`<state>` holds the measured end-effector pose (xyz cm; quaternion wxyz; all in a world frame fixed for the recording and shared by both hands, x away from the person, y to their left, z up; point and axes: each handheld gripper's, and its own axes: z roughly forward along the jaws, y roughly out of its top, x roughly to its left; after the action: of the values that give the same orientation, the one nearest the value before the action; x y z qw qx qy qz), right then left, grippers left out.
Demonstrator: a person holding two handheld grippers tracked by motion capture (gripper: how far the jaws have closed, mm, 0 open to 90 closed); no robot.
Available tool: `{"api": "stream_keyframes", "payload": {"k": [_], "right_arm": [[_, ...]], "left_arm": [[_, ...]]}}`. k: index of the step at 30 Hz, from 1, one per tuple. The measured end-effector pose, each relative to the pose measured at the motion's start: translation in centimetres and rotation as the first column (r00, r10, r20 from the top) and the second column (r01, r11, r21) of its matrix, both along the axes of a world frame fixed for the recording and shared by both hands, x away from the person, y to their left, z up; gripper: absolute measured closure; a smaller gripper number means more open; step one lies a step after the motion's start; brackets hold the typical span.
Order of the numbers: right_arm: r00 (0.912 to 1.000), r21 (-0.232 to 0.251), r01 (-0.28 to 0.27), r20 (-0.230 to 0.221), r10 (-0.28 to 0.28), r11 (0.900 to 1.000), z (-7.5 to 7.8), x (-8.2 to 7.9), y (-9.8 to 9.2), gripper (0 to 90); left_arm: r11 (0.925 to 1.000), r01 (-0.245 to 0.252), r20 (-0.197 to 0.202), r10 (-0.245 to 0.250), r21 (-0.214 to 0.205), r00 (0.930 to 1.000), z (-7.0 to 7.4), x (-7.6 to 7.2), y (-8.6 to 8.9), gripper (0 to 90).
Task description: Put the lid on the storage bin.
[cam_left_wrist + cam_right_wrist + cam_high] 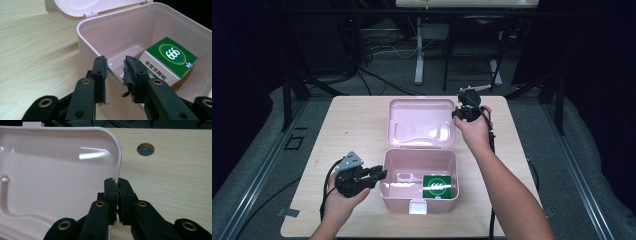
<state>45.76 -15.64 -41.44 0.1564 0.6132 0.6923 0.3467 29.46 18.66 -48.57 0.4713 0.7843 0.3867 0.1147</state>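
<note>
Right hand (473, 131) reaches forward, its right tongs (117, 185) clamped on the right edge of the flat-lying pink lid (420, 122). Left hand (343, 197) sits low at the pink box (419, 200), left tongs (115, 65) parted astride its left wall. One green carton (437, 186) lies inside, one box on the tabletop (357, 125).

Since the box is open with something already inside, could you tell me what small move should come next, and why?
Probably swing the lid forward over the pink box. The right gripper is shut on the lid's edge, the lid lies flat open, and the green carton already sits inside. The left gripper, open astride the box wall, could steady it.
</note>
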Motion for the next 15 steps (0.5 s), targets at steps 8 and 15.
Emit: {"api": "stream_keyframes", "payload": {"k": [8,15], "right_arm": [[0.9963,-0.01,-0.047,0.072,0.048,0.9988,1.7,-1.9,-0.1,87.1],[0.9882,-0.033,-0.092,0.12,0.095,0.9953,2.8,-3.6,-0.4,87.1]], "left_arm": [[0.9999,-0.011,0.007,0.011,-0.003,0.9999,-0.1,0.0,-0.1,69.0],[0.9998,-0.017,0.006,0.017,-0.003,0.9998,-0.1,0.0,-0.2,69.0]]}}
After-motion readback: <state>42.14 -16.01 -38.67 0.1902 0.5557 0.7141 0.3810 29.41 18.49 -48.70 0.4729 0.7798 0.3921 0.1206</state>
